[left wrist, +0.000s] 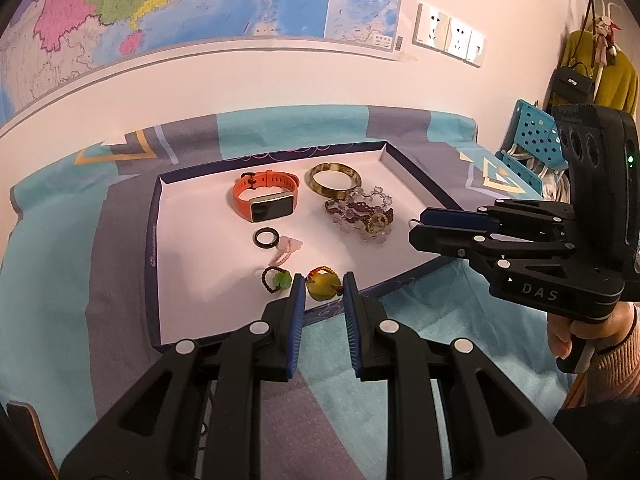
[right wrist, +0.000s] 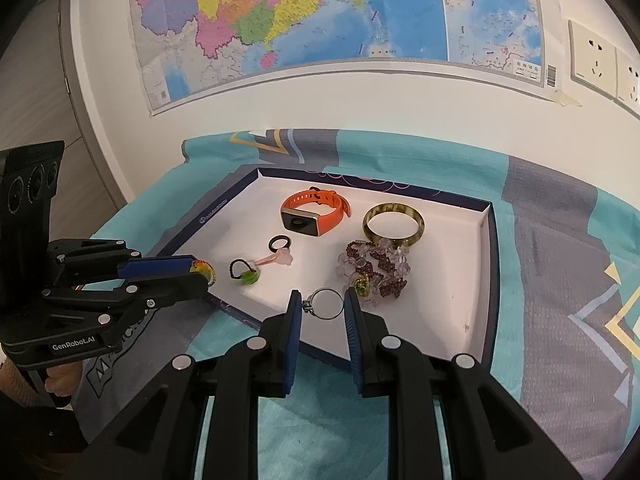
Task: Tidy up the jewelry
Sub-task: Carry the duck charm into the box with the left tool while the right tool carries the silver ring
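A white tray with a dark blue rim (left wrist: 154, 240) (right wrist: 490, 272) lies on a teal and grey bedspread. In it are an orange smartwatch (left wrist: 266, 198) (right wrist: 314, 212), an amber bangle (left wrist: 334, 178) (right wrist: 394, 224), a purple and clear bead bracelet (left wrist: 364, 214) (right wrist: 374, 268), a black ring (left wrist: 266, 238) (right wrist: 279, 244), a pink tassel (left wrist: 286, 250) and a green bead on a dark cord (left wrist: 278, 280) (right wrist: 246, 274). Over the tray's near edge, my left gripper (left wrist: 323, 278) (right wrist: 202, 272) is shut on a yellow-green bead pendant (left wrist: 322, 290) (right wrist: 204, 270). My right gripper (right wrist: 322, 300) (left wrist: 414, 226) is shut on a thin silver ring (right wrist: 326, 304).
A wall with a big map (right wrist: 320, 20) and sockets (left wrist: 450, 34) rises just behind the bed. A blue perforated basket (left wrist: 532, 140) stands at the right, with bags hanging above it. A hand (left wrist: 580, 328) holds the right gripper's handle.
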A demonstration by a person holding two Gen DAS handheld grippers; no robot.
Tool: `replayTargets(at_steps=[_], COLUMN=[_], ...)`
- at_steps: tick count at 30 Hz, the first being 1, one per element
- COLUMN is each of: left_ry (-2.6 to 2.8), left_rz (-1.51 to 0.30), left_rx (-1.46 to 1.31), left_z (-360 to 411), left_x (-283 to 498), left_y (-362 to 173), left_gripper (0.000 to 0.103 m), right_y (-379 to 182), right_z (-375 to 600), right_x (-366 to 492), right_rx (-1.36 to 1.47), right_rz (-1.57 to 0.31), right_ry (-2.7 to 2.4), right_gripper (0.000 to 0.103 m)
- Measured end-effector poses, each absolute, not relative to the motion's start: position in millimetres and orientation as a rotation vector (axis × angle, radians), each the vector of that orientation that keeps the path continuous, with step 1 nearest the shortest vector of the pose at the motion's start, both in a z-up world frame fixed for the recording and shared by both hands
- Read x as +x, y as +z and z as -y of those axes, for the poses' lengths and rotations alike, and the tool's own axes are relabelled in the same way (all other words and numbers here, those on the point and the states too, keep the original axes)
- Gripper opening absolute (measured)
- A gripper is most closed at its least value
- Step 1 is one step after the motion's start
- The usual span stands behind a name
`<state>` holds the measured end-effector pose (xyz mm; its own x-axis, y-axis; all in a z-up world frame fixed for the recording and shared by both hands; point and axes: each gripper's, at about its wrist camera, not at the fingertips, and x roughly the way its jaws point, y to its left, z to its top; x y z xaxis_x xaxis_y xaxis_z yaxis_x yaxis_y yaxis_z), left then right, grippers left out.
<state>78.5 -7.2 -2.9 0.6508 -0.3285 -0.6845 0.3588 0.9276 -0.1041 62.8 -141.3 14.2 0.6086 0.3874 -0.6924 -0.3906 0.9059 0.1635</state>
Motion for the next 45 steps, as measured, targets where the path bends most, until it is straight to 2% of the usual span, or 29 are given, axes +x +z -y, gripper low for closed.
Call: replayTargets(at_steps=[45], left_ry=[-0.345], left_rz=[-0.846], left_rx=[0.033], left_z=[10], left_x=[111], left_y=[-28], left_gripper=[0.02], right_y=[-5], right_z=[137], right_x=[87], right_rx=[-0.013], right_rz=[-0.845], right_ry=[0.42], right_gripper=[0.02])
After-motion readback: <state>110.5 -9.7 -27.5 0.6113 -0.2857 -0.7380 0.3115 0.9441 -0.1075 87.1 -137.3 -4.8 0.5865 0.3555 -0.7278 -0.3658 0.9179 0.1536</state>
